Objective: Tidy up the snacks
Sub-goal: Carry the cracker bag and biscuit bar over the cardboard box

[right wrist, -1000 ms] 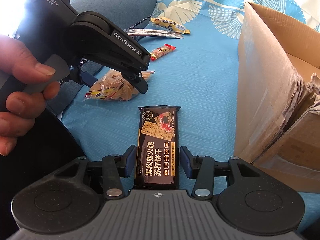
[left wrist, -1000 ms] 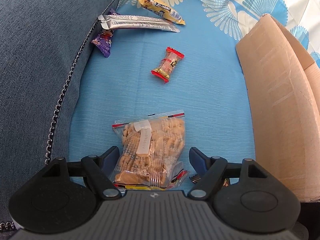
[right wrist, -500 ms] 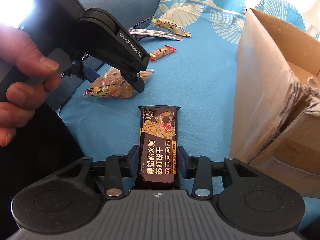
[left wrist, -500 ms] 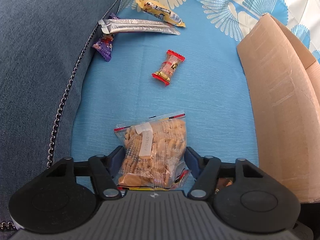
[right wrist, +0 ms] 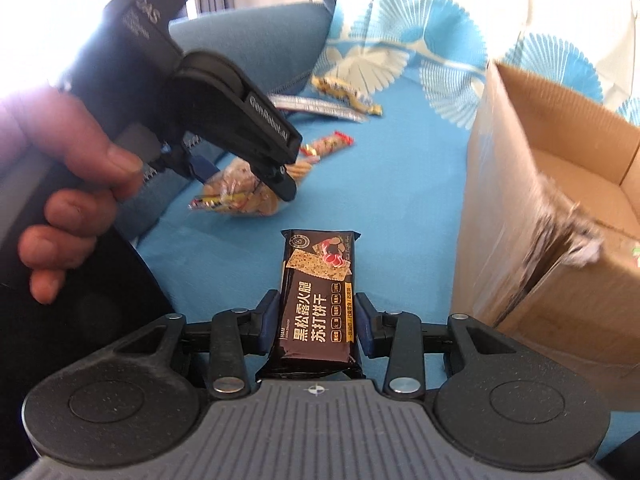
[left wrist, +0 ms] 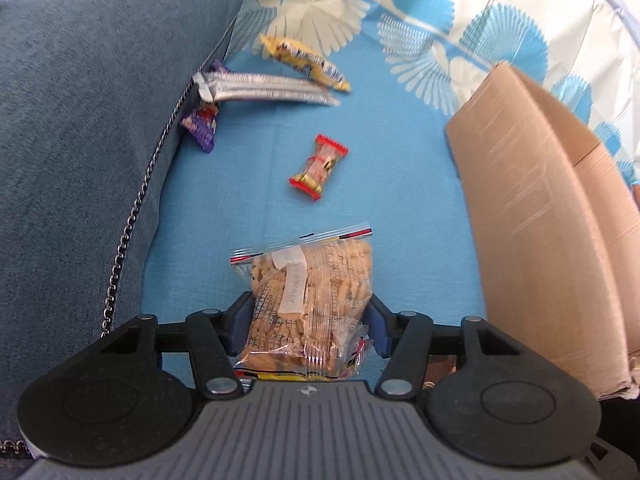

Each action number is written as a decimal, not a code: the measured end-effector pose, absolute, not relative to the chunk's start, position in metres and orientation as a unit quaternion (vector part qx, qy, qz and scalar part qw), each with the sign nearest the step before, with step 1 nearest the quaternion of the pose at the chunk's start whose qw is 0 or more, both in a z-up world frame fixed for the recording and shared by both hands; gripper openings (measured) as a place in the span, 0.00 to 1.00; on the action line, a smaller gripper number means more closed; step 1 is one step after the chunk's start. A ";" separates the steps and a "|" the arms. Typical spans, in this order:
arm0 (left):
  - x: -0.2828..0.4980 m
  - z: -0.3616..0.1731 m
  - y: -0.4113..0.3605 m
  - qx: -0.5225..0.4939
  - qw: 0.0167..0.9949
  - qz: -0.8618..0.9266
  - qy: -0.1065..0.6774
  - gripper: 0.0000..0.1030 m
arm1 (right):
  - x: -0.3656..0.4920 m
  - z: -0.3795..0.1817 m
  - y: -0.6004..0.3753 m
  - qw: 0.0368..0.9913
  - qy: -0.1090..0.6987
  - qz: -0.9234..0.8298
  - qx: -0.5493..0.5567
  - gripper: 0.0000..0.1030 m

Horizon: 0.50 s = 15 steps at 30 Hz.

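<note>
Pads of the left gripper [left wrist: 308, 326] sit against both sides of a clear bag of crackers [left wrist: 310, 300], the jaws closing on it as it lies on the blue cloth [left wrist: 400, 208]. The right gripper [right wrist: 317, 320] is clamped on a dark cracker packet [right wrist: 318, 300], pads pressed to its long edges.

The bag is soft and slippery, so I'd guess the pads could squash the crackers, or the film could slide out once lifted. The packet is held near one end and may droop or twist as it goes over the box wall.

Further out lie a red-ended sweet [left wrist: 319, 168], a silver bar [left wrist: 264, 90], a yellow bar [left wrist: 306, 63] and a purple wrapper [left wrist: 201, 124], the last tucked against the grey cushion [left wrist: 88, 128].

The cardboard box [right wrist: 520, 184] stands open just to the right. Its inside is mostly hidden; I can't tell what is in it. A torn flap [right wrist: 568, 220] could snag a packet going in.
</note>
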<state>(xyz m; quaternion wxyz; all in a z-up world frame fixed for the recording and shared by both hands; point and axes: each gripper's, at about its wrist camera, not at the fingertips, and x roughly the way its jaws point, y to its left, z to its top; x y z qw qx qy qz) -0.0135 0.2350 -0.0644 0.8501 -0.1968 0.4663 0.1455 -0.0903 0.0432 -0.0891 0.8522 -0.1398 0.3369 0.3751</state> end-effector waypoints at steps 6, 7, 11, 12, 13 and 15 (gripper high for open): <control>-0.030 -0.049 0.232 -0.193 0.881 0.136 0.410 0.61 | -0.095 -0.055 0.032 0.870 0.305 0.370 -0.116 0.40; -0.033 -0.046 0.232 -0.193 0.886 0.135 0.399 0.61 | -0.096 -0.048 0.030 0.874 0.300 0.367 -0.109 0.40; -0.047 -0.037 0.232 -0.202 0.902 0.129 0.360 0.61 | -0.095 -0.017 0.021 0.889 0.277 0.355 -0.083 0.40; -0.048 -0.035 0.232 -0.202 0.904 0.129 0.354 0.61 | -0.096 -0.009 0.016 0.893 0.269 0.354 -0.074 0.40; -0.049 -0.034 0.232 -0.201 0.906 0.129 0.348 0.61 | -0.096 -0.003 0.012 0.896 0.258 0.355 -0.069 0.40; -0.050 -0.032 0.231 -0.201 0.909 0.128 0.342 0.61 | -0.093 0.006 0.001 0.902 0.239 0.355 -0.064 0.40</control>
